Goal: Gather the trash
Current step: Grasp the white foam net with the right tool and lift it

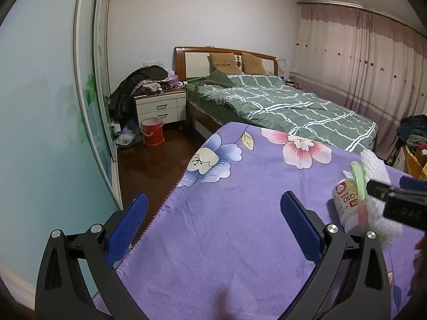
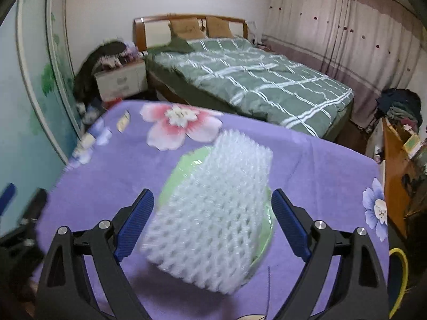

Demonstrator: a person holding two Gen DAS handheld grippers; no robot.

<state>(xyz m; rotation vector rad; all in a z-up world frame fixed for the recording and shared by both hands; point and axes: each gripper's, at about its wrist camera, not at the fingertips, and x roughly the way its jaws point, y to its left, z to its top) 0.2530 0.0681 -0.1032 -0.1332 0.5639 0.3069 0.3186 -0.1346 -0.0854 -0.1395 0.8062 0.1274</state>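
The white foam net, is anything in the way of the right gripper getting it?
Nothing visible. The right gripper is open, with the foam net already between its fingers. The net lies on a green lid on the purple blanket.

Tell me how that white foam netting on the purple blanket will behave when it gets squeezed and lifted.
The white foam netting looks like open-cell mesh, so it will probably crush easily and feel very light. Its bumpy surface should grip the pads rather than slip. It lies against a green piece, which might shift or lift along with it. The right hand-held gripper stands open around it.
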